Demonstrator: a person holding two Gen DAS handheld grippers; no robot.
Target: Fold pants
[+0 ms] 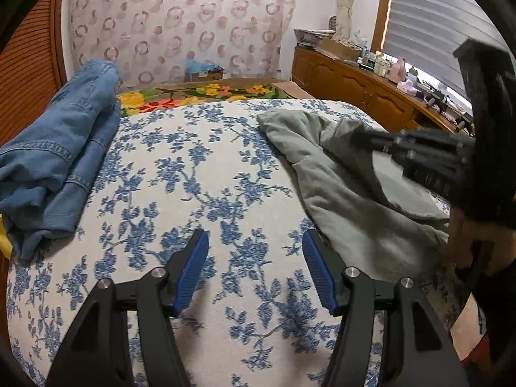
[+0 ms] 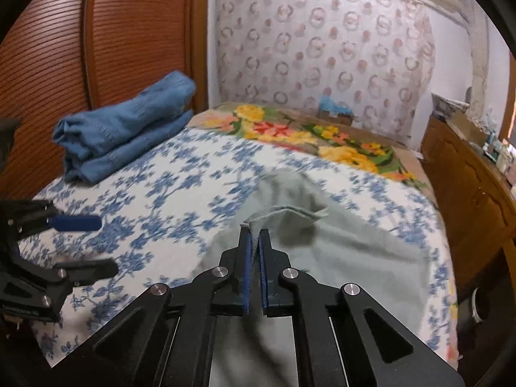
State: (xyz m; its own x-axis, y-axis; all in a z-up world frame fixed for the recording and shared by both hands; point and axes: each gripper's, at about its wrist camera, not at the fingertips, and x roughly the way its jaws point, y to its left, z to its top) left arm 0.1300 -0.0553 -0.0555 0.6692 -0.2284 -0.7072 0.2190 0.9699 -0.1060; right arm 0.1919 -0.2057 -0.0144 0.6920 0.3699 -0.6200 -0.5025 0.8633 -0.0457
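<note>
The blue-flowered bed (image 1: 200, 167) carries folded jeans (image 1: 58, 148) and rumpled grey pants (image 1: 338, 174).

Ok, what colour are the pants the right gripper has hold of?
Pale grey-green pants, plain with no pattern; the left wrist view shows them best.

Bed (image 1: 200, 167), blue-floral cover; ring-patterned curtain (image 1: 180, 22); ribbed wooden doors (image 2: 96, 32); cluttered wooden sideboard (image 1: 354, 84); window blind (image 1: 432, 16), possibly backlit.

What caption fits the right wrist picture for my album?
Right tongs shut on the grey pants on a blue-flowered bedspread, folded jeans waiting behind.
</note>
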